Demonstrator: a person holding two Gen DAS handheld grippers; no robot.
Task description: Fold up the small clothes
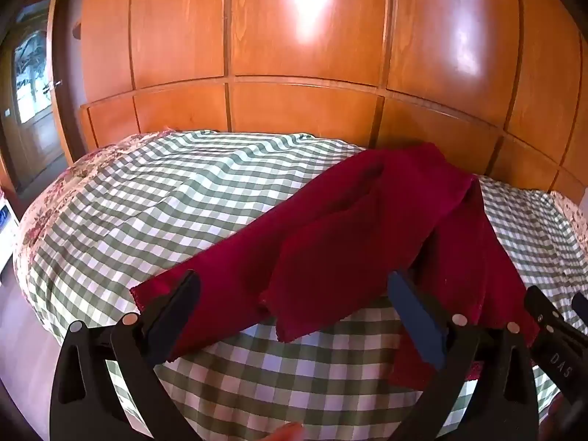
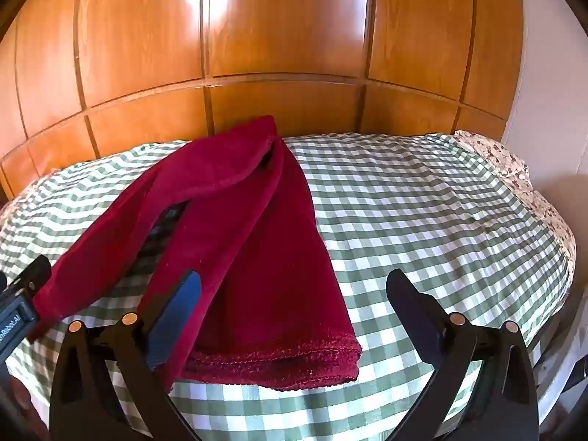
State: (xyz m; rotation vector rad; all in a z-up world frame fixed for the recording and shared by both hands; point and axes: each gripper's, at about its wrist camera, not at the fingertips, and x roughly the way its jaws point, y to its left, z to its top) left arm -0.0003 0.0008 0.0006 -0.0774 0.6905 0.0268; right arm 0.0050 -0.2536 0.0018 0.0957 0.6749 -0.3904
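Note:
A dark red knit garment [image 1: 352, 228] lies partly folded on the green-and-white checked bed cover [image 1: 147, 198], running from the far side to the near edge. My left gripper [image 1: 294, 305] is open, its fingers spread on either side of the garment's near ends. In the right wrist view the garment [image 2: 257, 257] lies at the left with its hem near. My right gripper [image 2: 294, 297] is open; its left finger [image 2: 176, 305] rests by the hem and its right finger is over the bare cover. The left gripper's body [image 2: 18, 301] shows at the left edge.
A glossy orange wooden wardrobe [image 1: 301, 36] stands just behind the bed. A floral sheet edges the bed cover at the left [image 1: 47, 205] and right [image 2: 514, 169]. A door with a window [image 1: 29, 73] is at the far left. A pale wall [image 2: 551, 73] is to the right.

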